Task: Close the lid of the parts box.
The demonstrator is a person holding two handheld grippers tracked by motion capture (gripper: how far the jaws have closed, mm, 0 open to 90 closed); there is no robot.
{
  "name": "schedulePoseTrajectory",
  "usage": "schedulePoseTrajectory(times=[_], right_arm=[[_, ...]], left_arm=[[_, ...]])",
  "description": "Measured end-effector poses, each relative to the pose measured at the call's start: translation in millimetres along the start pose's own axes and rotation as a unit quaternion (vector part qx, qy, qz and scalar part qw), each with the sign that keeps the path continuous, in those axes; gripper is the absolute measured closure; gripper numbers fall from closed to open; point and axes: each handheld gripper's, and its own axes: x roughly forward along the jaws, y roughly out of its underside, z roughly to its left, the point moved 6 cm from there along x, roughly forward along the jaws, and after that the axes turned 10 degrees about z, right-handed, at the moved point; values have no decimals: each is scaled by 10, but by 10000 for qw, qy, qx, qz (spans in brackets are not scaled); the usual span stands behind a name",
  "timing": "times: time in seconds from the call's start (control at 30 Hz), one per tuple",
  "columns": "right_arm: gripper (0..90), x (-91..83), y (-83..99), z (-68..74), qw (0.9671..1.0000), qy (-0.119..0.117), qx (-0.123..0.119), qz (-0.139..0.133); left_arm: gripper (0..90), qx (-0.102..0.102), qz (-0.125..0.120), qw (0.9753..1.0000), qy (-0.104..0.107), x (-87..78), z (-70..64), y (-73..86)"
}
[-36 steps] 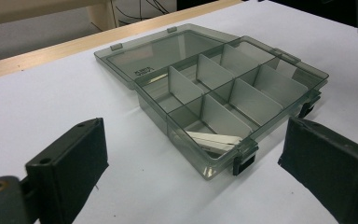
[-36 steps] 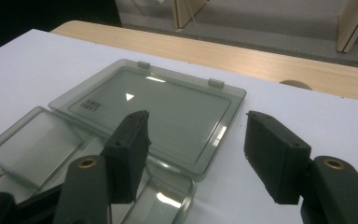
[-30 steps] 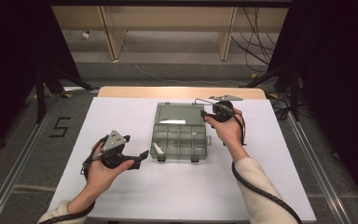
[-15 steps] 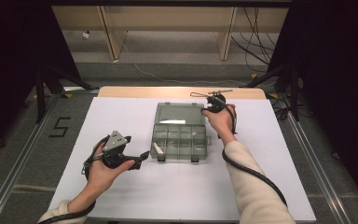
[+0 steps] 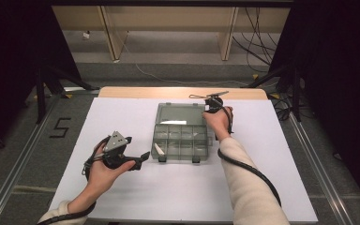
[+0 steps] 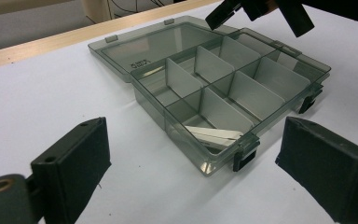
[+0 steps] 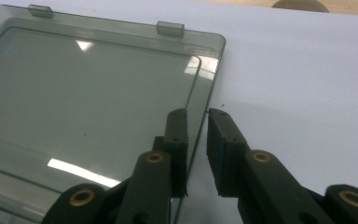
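Right claw (image 7: 196,140), jaws narrow, straddles the open box lid (image 7: 88,84) at its edge; left claw (image 6: 196,168) gapes wide, box (image 6: 223,93) at twelve o'clock.

Left gripper (image 5: 143,157) low, fingers wide apart; right gripper (image 5: 209,108) extended forward, fingers narrowly parted.

We see a white table (image 5: 178,192), a black number five (image 5: 61,127) on the grey floor (image 5: 23,154), and wires (image 5: 255,28) behind.
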Motion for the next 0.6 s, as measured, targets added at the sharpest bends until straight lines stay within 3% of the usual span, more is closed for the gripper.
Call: schedulePoseTrajectory(times=[0.07, 0.1, 0.13, 0.2, 0.27, 0.3, 0.33, 0.57, 0.6], right_arm=[[793, 3, -5, -8, 10000, -2, 17, -8], [799, 11, -19, -30, 9999, 22, -91, -50], [812, 7, -17, -3, 9999, -14, 124, 4], [831, 23, -29, -20, 9999, -3, 98, -40], [845, 24, -26, -9, 9998, 8, 223, -7], [850, 30, -37, -30, 9999, 65, 101, -57], [854, 23, -28, 2, 9995, 54, 311, 1], [876, 17, -32, 13, 9984, 142, 543, 55], [881, 13, -32, 20, 9976, 150, 676, 79]], left_arm=[[85, -5, 5, 10000, 11, 1, 0, 1], [85, -10, 2, 10000, 17, 1, -1, 0], [90, 9, 3, 10000, 7, 0, 3, -2], [92, 6, 11, 10000, -17, 4, 9, -2], [94, -5, 17, 10000, -25, 8, 13, -1], [96, 18, 22, 10000, -23, 12, 20, -2], [97, -8, 30, 10000, -57, 25, 39, -2], [108, -41, 64, 9999, -139, 87, 136, -48], [112, -49, 63, 9998, -159, 106, 155, -63]])
